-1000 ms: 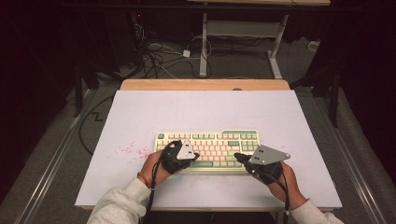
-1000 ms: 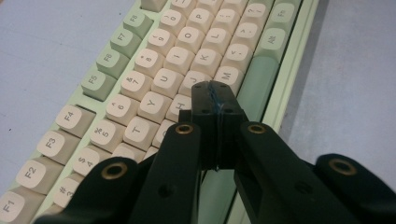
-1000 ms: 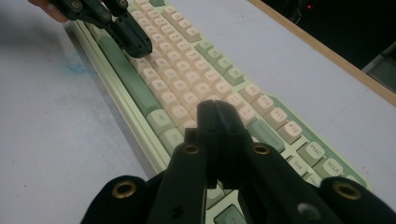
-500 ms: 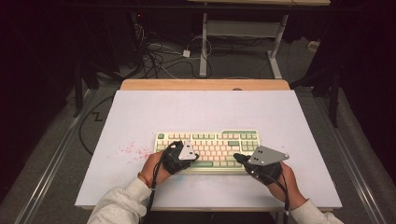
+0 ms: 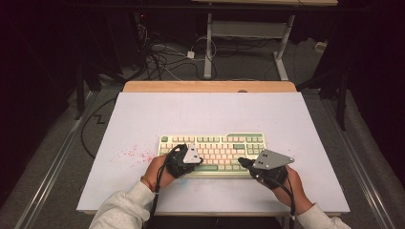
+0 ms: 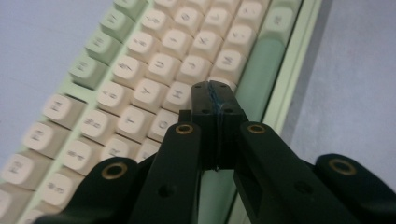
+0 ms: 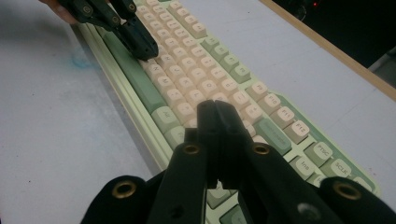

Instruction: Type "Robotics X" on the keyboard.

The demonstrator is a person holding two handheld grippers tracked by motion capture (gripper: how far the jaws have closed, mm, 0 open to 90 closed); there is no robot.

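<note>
Keyboard (image 5: 212, 150) work is judged to be under way, with no finished result that can be read from the frames. The keyboard lies flat on the desk (image 5: 143, 119), near its front edge and roughly central. The left hand-held gripper (image 5: 197, 160) is set over the left half of the lower key rows, and the right hand-held gripper (image 5: 241, 162) over the bottom row towards the right half. Both pairs of jaws are seen pressed together with nothing between them, so each closed tip is taken to serve as a pointer for pressing keys. Which keys have been pressed, and how many remain, cannot be told.

From the high view, the layout of desk, keyboard and both hands is given. From the left gripper view, the closed tip (image 6: 215, 95) is placed at the letter rows just beside the green space bar (image 6: 257, 79); contact cannot be confirmed. In the right gripper view the other gripper (image 7: 144, 46) is seen farther off at the space bar's edge.
</note>
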